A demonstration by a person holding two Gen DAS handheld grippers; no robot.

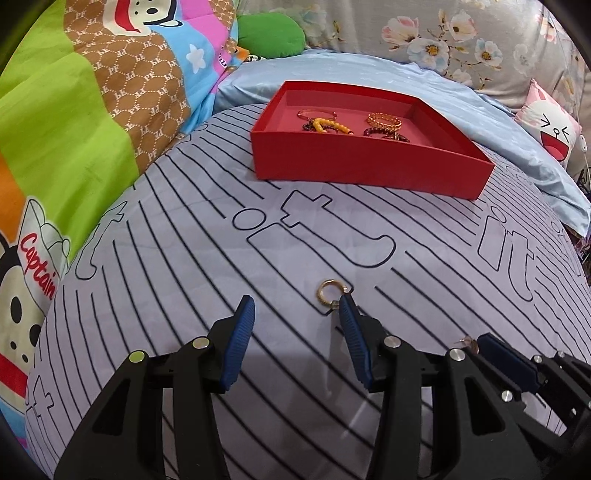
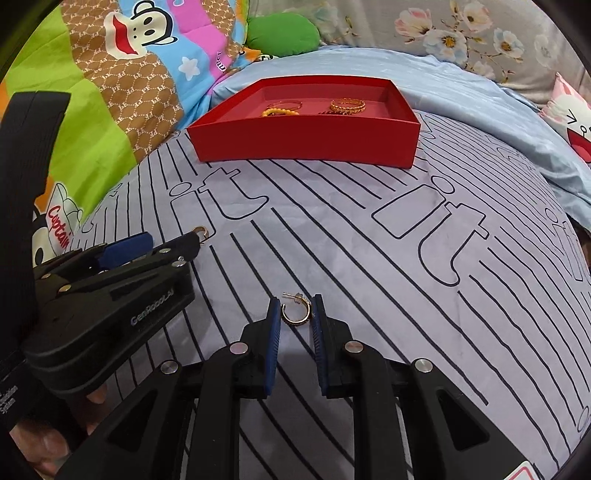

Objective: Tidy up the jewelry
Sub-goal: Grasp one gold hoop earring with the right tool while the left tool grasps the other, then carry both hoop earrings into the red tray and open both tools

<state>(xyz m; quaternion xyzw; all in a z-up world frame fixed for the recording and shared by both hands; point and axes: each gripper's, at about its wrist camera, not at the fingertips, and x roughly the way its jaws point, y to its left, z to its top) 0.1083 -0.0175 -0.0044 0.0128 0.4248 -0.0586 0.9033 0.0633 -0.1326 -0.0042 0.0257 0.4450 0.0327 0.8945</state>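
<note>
A red open box (image 1: 369,166) (image 2: 306,144) stands at the far side of the striped sheet and holds gold bangles (image 1: 384,120), an orange bead bracelet (image 1: 328,125) and dark bead strands. My right gripper (image 2: 296,304) is shut on a small gold hoop earring (image 2: 295,314) just above the sheet; in the left wrist view it shows at the lower right (image 1: 474,343). My left gripper (image 1: 295,308) (image 2: 171,236) is open. A second gold hoop earring (image 1: 327,291) (image 2: 203,230) lies on the sheet at the tip of its right finger, with no pad pressing on it.
A bright cartoon quilt (image 1: 92,129) rises along the left. A green cushion (image 1: 269,35), floral bedding (image 1: 461,40) and a light blue sheet (image 1: 517,140) lie behind the box. A cartoon pillow (image 1: 554,129) sits far right. A person's hand (image 2: 44,443) holds the left gripper.
</note>
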